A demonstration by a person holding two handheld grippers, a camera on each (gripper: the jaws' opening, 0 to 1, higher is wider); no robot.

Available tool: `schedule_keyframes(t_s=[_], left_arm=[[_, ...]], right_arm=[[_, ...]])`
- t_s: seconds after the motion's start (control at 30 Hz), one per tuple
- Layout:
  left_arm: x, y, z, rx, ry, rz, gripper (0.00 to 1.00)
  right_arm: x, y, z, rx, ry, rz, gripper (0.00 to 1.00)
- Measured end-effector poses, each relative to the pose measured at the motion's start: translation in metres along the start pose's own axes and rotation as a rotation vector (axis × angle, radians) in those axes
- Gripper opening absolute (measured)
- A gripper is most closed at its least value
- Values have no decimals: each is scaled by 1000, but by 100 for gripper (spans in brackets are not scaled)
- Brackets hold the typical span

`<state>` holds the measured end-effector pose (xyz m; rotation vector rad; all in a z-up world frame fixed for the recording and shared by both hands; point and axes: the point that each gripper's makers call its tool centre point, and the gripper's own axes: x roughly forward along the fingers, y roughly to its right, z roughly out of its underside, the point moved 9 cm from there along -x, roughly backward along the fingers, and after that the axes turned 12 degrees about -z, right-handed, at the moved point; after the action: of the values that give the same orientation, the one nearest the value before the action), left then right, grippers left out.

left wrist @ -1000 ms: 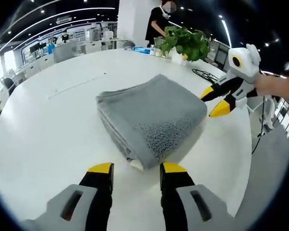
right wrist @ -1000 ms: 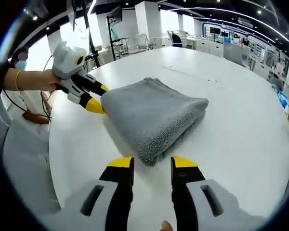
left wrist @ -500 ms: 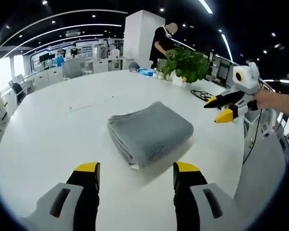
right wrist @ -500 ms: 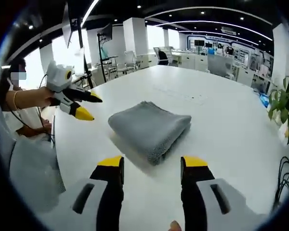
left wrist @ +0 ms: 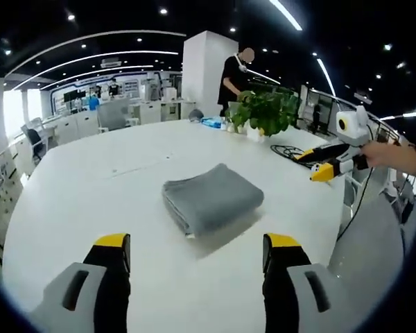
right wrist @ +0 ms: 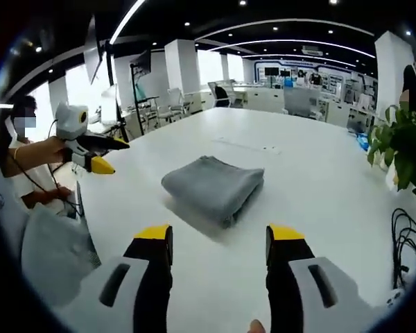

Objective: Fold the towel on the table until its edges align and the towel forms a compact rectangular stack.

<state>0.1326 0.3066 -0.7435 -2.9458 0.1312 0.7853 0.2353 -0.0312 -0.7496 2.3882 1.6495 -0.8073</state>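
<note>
A grey towel (left wrist: 212, 197) lies folded into a compact rectangular stack on the white round table (left wrist: 90, 201); it is also in the right gripper view as the towel (right wrist: 215, 186). My left gripper (left wrist: 197, 244) is open, held back from the towel with nothing between its yellow-tipped fingers. My right gripper (right wrist: 220, 236) is open too, well short of the towel. In the left gripper view the right gripper (left wrist: 320, 164) hangs at the far right, off the table edge. In the right gripper view the left gripper (right wrist: 104, 155) is held at the left by a hand.
A potted green plant (left wrist: 263, 111) stands at the table's far edge, with a black cable (left wrist: 291, 151) beside it. A person in black (left wrist: 234, 73) stands behind the plant. Another person (right wrist: 24, 163) sits at the table's left. Desks and chairs fill the room beyond.
Both grippers have pulled back and away from the towel, and their jaws have spread wider. The towel has stayed folded in place.
</note>
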Motion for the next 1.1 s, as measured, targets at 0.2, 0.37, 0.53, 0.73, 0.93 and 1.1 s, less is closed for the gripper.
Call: schedule_keyframes(t_s=[0.2,0.37,0.53,0.73,0.93,1.1], left_arm=[[-21,2,7,-14,58,-9,86],[-34,0,12,-47,94,-20,88],[-41,1,19,-61,96,-23,89],[-50,2,22,-82,101,-29,90],[-56,2,28,-96,100,-39,91],[-60,2,30,-107,100,-48,91]], right_arm=[[-17,-12,16,4,4,45,58],[-29,-26,18,3,37,55,63],[-34,-38,22,12,50,52,64],[-38,-49,26,25,55,49,64],[-43,-53,27,26,64,51,65],[-46,-54,29,32,67,51,64]])
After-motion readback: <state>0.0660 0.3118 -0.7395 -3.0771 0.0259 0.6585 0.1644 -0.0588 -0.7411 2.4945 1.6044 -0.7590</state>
